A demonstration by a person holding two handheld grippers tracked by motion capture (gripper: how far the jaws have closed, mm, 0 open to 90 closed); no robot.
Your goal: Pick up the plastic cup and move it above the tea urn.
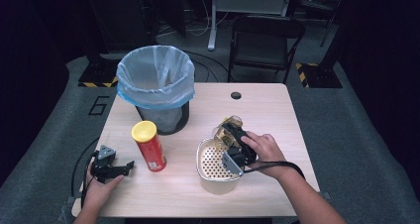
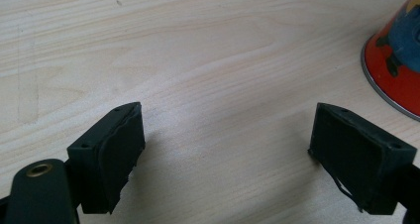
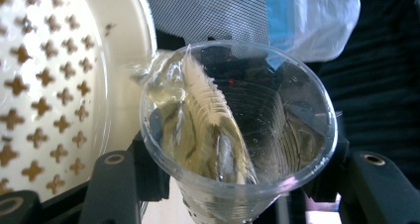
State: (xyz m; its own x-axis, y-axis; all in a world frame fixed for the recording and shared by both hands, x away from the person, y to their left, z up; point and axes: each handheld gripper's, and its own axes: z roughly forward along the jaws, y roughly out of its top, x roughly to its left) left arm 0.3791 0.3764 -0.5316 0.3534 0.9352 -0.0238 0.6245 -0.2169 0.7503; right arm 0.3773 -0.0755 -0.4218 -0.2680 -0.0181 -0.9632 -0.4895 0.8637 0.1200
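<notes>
Right gripper view, cup (image 3: 237, 130) mouth facing camera

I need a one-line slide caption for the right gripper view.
Right gripper holds a clear plastic cup beside the perforated white strainer bowl.

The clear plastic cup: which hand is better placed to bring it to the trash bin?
The right. The right gripper already holds the clear plastic cup between its jaws, beside the perforated strainer bowl. The left gripper rests open on the table, beside the red chip can.
</notes>
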